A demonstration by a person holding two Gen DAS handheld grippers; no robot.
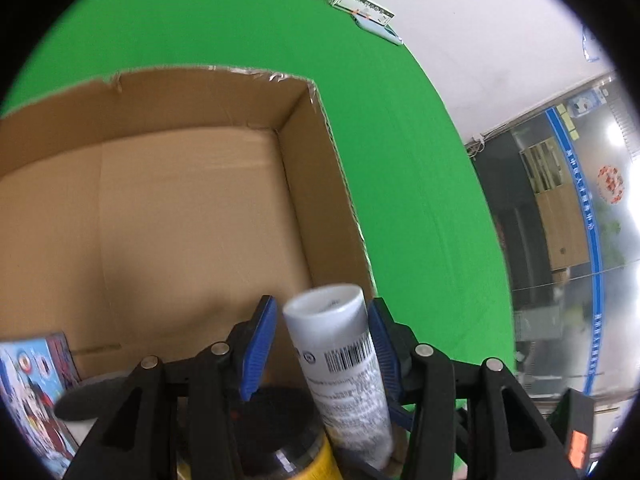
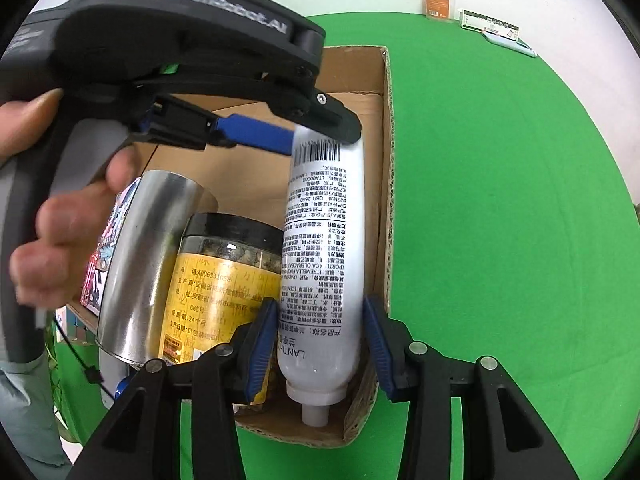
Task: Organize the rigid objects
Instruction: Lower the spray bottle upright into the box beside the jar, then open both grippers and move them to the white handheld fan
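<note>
Right wrist view: the white plastic tube with black print [image 2: 322,256] lies along the right wall of the brown cardboard box [image 2: 389,184], cap toward the near corner. The left gripper [image 2: 320,136] clasps its far end; the right gripper [image 2: 320,336] straddles its near end, contact unclear. Lower both ends evenly, clear of the yellow-labelled jar [image 2: 224,280] beside it, before letting go.
</note>
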